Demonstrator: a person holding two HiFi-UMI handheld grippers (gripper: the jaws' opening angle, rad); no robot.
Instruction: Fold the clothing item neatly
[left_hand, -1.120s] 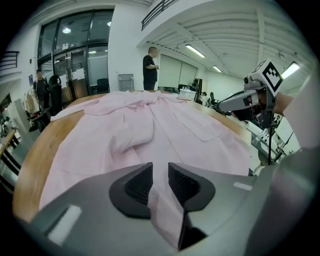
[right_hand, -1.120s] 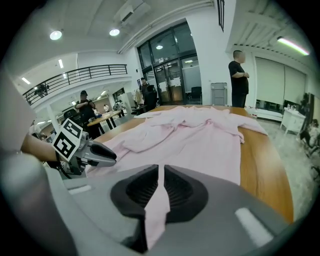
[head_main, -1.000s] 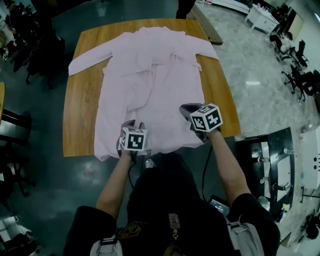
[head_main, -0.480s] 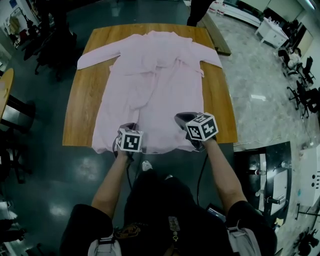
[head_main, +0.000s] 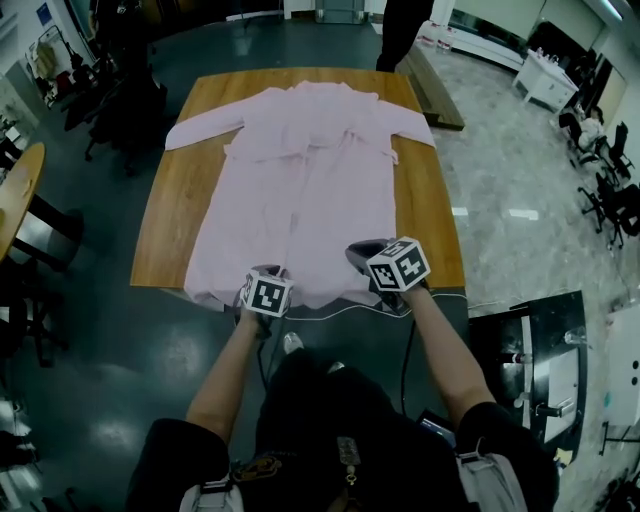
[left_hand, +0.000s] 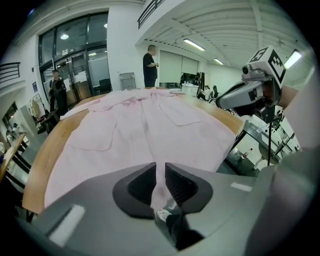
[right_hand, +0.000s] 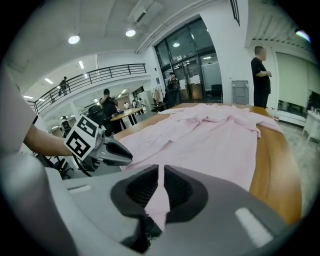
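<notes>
Garment: long pale-pink shirt (head_main: 300, 190) flat on brown wooden table (head_main: 165, 220), long axis running straight away from person, collar far, hem overhanging near edge. Left gripper (left_hand: 159, 180) pinches hem, jaws just eased slightly wider, cloth filling gap. Right gripper (right_hand: 161, 185) clamps hem alongside. Likely fold travels hem toward collar. Only head view shows spread sleeves; only gripper views show cloth between the pads.

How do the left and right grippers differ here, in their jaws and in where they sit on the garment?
The left gripper's jaws have just opened a little and stand slightly wider than the right gripper's, which are nearly together. The left gripper sits farther in from its hem corner than the right gripper, which is close to its corner. Both pinch the garment's hem at the table's near edge.
</notes>
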